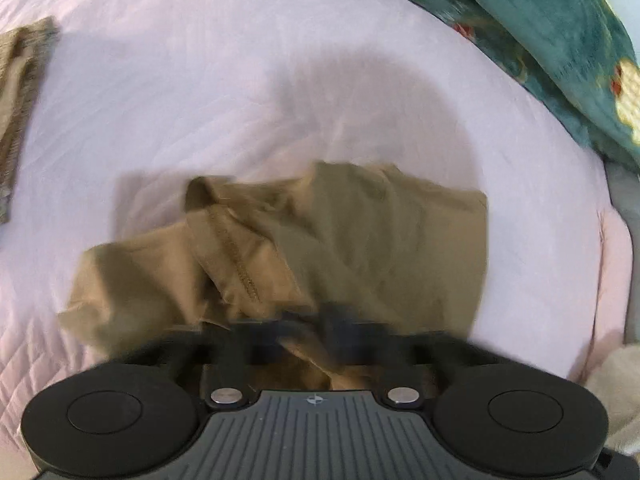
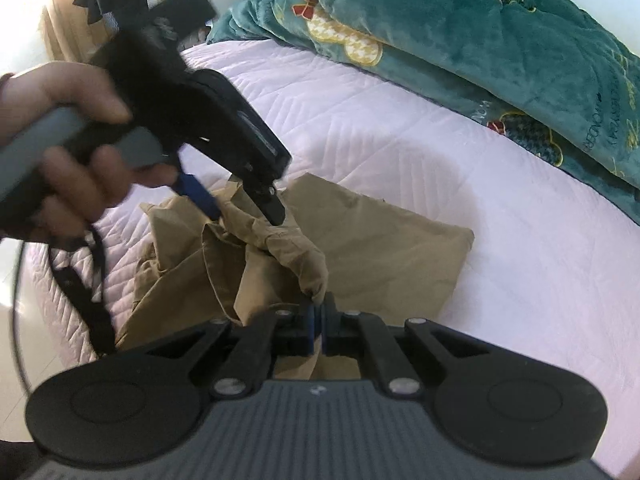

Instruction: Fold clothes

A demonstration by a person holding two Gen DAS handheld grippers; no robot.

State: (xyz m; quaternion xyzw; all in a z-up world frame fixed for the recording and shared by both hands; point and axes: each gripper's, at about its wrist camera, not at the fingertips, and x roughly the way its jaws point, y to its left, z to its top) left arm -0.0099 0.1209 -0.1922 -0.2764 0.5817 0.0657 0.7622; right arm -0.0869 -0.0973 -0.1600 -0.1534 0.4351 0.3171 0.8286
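Left wrist view: closest to the camera, the left gripper point(image 1: 320, 326) is blurred, its fingers drawn together on a bunched edge of a tan garment point(image 1: 360, 240). From the fingers, this garment spreads away across a pale pink quilt point(image 1: 240, 80). One flat panel lies to the right, with a straight far-right edge; crumpled folds trail off to the left, so its long axis runs roughly left to right. A stitched seam point(image 1: 240, 256) runs diagonally through the folds. At the far left edge lies another tan cloth point(image 1: 20, 92), well apart. A green blanket point(image 1: 540, 40) fills the upper right corner.

Right wrist view: nearest the lens, the right gripper point(image 2: 318, 330) has its blue pads pressed together, pinching a twisted ridge of the tan garment point(image 2: 380, 256). The ridge rises up and to the left toward the left gripper point(image 2: 244, 210), which a hand point(image 2: 68, 140) holds by a grey handle; its fingers are closed on the same cloth. Both ends are lifted, while the remaining fabric rests on the quilt point(image 2: 400, 140), a flat panel reaching to the right. The green blanket point(image 2: 480, 40), printed with bows and lettering, is piled along the far side of the bed. No containers are visible.
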